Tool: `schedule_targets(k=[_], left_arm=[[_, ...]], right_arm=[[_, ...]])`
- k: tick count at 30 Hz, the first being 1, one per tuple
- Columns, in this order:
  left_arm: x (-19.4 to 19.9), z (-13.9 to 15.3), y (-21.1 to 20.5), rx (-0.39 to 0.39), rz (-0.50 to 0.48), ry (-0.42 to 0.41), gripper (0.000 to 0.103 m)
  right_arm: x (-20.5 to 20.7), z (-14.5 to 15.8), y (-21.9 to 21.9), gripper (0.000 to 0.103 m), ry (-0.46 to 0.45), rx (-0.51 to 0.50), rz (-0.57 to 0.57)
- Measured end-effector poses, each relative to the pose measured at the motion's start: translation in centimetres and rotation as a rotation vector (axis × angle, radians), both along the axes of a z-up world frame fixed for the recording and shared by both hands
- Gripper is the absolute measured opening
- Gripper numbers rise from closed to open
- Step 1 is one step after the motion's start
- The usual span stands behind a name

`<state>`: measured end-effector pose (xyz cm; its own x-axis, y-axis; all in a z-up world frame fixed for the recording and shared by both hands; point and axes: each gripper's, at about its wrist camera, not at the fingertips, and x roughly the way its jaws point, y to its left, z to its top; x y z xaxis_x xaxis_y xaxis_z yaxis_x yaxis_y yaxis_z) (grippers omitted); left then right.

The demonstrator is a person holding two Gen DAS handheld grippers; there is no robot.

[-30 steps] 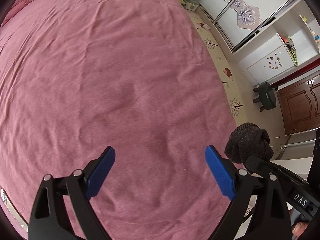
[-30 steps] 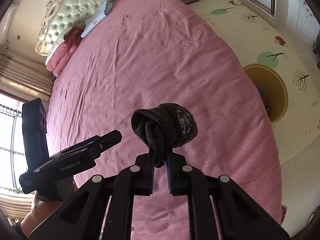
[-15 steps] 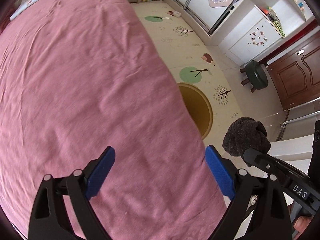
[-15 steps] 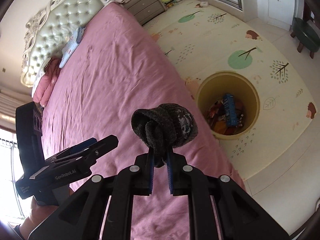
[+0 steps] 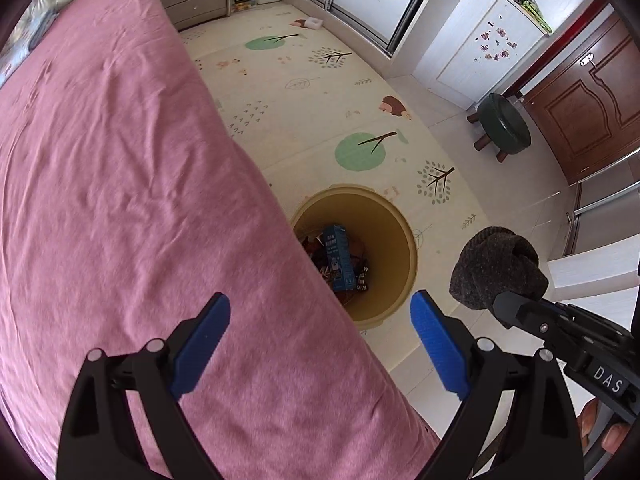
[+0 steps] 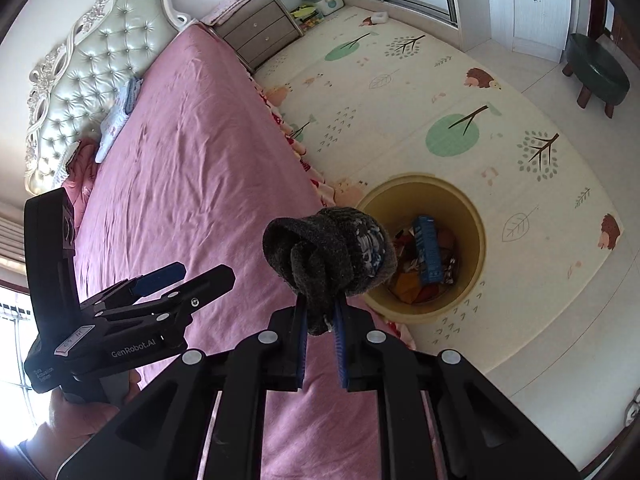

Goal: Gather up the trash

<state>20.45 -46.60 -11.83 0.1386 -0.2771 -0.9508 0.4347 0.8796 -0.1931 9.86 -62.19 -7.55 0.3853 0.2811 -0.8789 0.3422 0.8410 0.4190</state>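
Right tongs [image 6: 322, 320] pinch a balled dark sock [image 6: 330, 254] up high, near the yellow bin [image 6: 478, 216], probably to drop it in. Left tongs [image 5: 320, 338] are wide and hold nothing.

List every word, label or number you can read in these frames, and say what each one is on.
"DAS" – on the right gripper's body, in the left wrist view.
"GenRobot.AI" – on the left gripper's body, in the right wrist view.
Small white print on the left gripper's rear block: too small to read.
Print on the blue box in the yellow bin: too blurred to read.
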Motion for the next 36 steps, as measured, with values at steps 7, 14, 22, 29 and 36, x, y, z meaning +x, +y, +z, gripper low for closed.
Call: schedule_targets(k=[7,14,22,29,36], left_arm=[[1.5,-0.7,-2.1,0.017,-0.039,-0.008,0.091],[1.6,-0.9,-3.0,0.019,-0.043,-0.002,0.091],[-0.2,0.8,-2.5,-0.031,-0.041,-0.014,0.091],[-1.5,3.1,1.9,-0.065,0.050,-0.031,0.091],[-3.3,5.0,10.6,-0.061,0.193,-0.051,0.091]], right_arm=[[1.4,-0.2,-2.1,0.030,0.014,-0.031,-0.006],[0.9,0.1,-3.4,0.035,0.009,-0.052,-0.048],[-0.3,2.2,-1.9,0.035,-0.014,-0.074,-0.012],[-0.8,4.9,2.9,0.035,-0.048,-0.111,0.102],[-1.0,5.7,9.6,0.035,-0.057,-0.100,0.209]])
